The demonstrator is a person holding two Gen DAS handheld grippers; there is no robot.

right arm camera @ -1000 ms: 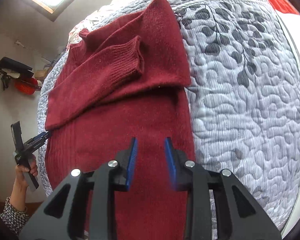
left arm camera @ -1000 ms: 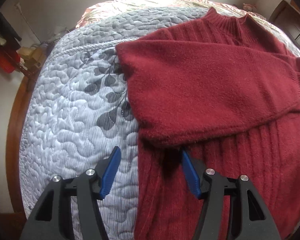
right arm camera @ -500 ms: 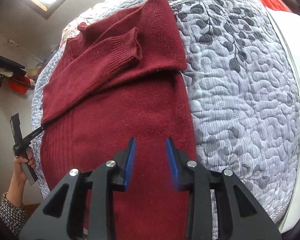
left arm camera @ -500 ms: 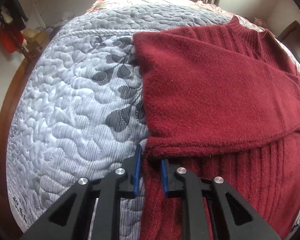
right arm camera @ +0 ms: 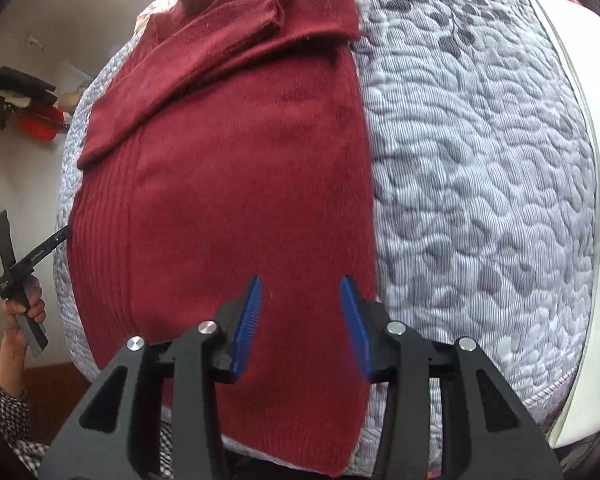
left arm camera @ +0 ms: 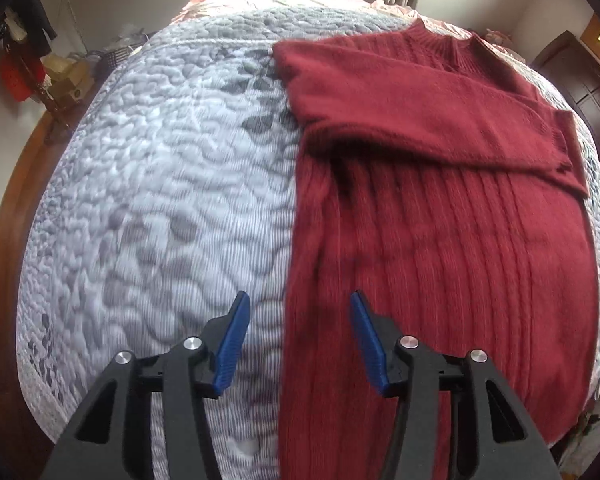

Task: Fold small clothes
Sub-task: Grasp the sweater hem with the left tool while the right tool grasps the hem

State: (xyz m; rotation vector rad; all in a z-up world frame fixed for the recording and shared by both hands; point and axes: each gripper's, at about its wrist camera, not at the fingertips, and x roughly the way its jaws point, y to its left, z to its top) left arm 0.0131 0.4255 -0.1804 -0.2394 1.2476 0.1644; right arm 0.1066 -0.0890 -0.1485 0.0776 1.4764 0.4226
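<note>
The left gripper (left arm camera: 298, 342), black-framed with blue ribbed pads, hangs with its jaws spread wide and empty above the left side edge of the dark red ribbed knit sweater (left arm camera: 440, 240). One pad is over the quilt, the other over the knit. The right gripper (right arm camera: 302, 326), of the same build, is likewise spread apart and grips nothing; it hangs over the lower right part of the sweater, close to that side edge.

The sweater lies flat on the grey-white quilted bedspread (left arm camera: 160, 200), hem at the near edge of the bed, collar toward the far edge. Both sleeves are folded across the chest, one cuff (right arm camera: 274, 10) lying on top.

At the bed's left edge in the right wrist view, a hand (right arm camera: 24, 312) in a checked sleeve holds the left tool's handle.
</note>
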